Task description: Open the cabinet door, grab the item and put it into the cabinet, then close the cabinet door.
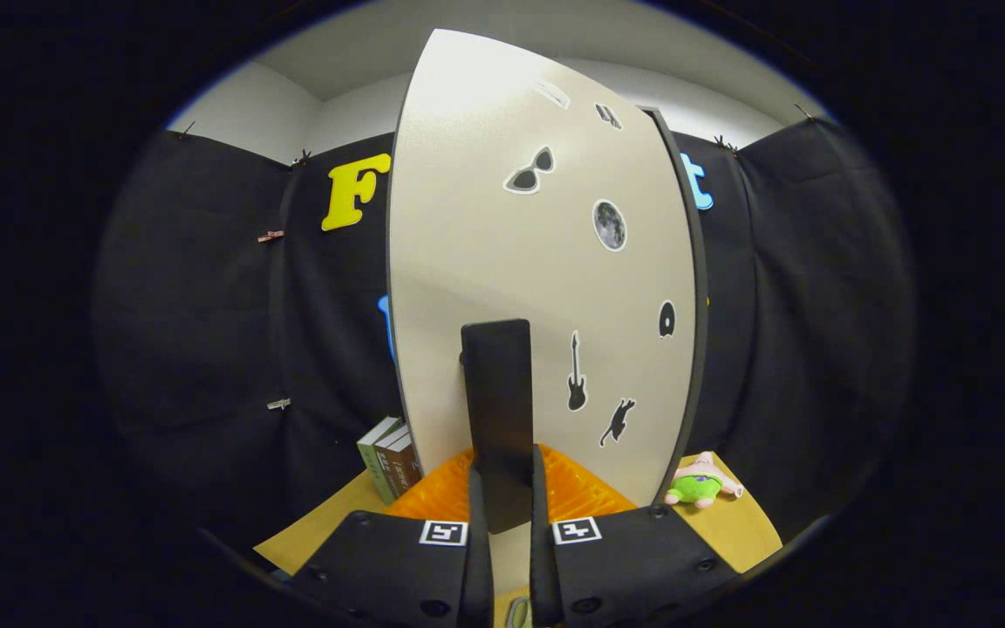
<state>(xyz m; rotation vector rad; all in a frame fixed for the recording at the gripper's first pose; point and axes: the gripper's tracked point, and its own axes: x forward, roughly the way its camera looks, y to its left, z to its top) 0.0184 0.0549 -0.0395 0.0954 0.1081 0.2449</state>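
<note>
1. Gripping the handle (497,410), my gripper (509,497) is pinching it with both fingers (477,523) pressed on its lower end.
2. That dark upright handle is standing out from the pale door (485,253), which is rising right ahead of me.
3. Stickers are dotting the door: sunglasses (529,172), a moon (609,225), a guitar (576,375), a cat (617,420).
4. Off past the door's right edge, the plush toy (700,481) is lying on the tan table (742,523), well apart from my fingers.
5. Left of the door, books (391,455) are standing tilted on the table.
</note>
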